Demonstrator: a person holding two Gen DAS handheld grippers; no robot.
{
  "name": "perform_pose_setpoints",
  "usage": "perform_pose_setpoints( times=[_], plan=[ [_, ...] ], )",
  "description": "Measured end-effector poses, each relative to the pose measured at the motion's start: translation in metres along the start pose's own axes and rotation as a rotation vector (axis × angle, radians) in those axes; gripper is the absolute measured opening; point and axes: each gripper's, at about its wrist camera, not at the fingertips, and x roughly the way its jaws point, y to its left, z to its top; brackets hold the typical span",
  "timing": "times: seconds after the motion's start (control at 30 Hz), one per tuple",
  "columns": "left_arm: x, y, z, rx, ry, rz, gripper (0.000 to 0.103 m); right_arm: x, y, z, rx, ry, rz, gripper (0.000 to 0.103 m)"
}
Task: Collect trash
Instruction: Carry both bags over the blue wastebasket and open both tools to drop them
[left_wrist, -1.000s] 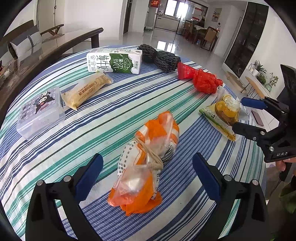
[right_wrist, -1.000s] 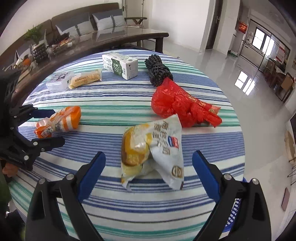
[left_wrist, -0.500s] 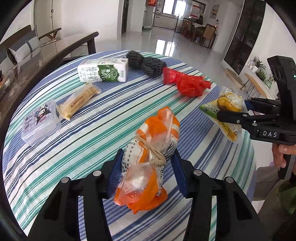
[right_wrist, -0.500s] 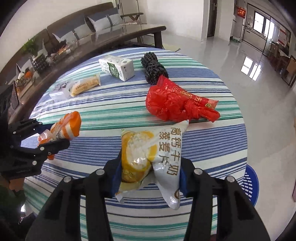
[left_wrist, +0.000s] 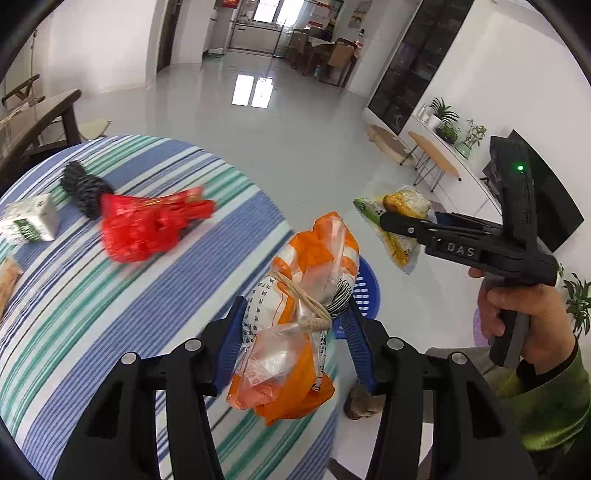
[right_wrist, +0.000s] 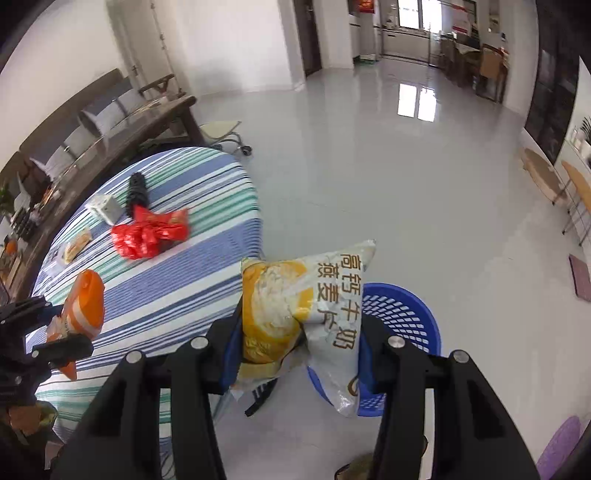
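Left gripper (left_wrist: 293, 334): black frame with ribbed blue pads, clamped on a crinkly orange-and-clear plastic bag knotted with pale twine (left_wrist: 303, 325); the bag hangs off the table, above the basket's near side.
Right gripper (right_wrist: 297, 341): same build, closed on a glossy white-and-yellow foil pouch with printed characters (right_wrist: 303, 314); the pouch is held in the air, partly over the basket.
Landmark: round blue plastic basket with lattice walls (right_wrist: 402, 314), standing on the shiny grey floor.
Table: round, draped in a blue, green and white striped cloth (right_wrist: 177, 284), just left of the basket.
On the cloth, away from the basket: crumpled red plastic bag (right_wrist: 147, 232), black netted bundle (right_wrist: 137, 192), white-and-green carton (right_wrist: 105, 208), small tan wrapped snack (right_wrist: 75, 245).
Hand (left_wrist: 524, 314): bare, green sleeve, around the right gripper's handle.
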Motion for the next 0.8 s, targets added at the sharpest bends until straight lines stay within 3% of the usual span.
perform_pose_setpoints(
  times=[0.13,0.3,0.67,0.7,0.73,0.77,0.8],
  plan=[
    [0.052,-0.044,0.024,0.033,0.047,-0.042,0.052,0.018,-0.051,-0.008,0.093,0.033,-0.050,0.049],
    [0.117,-0.067,0.040,-0.004,0.115,-0.069,0.052,0.040,-0.098,-0.015,0.179,0.062,-0.076,0.049],
    [0.219,-0.096,0.055,0.053,0.168,-0.010,0.054,0.068,-0.153,-0.021,0.337,0.069,-0.013,0.052],
    [0.226,-0.099,0.057,0.064,0.164,-0.007,0.057,0.069,-0.157,-0.020,0.356,0.061,0.000,0.055],
    [0.232,-0.100,0.058,0.068,0.161,-0.008,0.071,0.070,-0.161,-0.019,0.375,0.052,0.013,0.067],
    [0.237,-0.100,0.059,0.068,0.156,0.001,0.085,0.069,-0.164,-0.018,0.393,0.043,0.023,0.070],
    [0.240,-0.101,0.060,0.066,0.149,0.013,0.087,0.066,-0.166,-0.016,0.406,0.033,0.032,0.070]
  ],
)
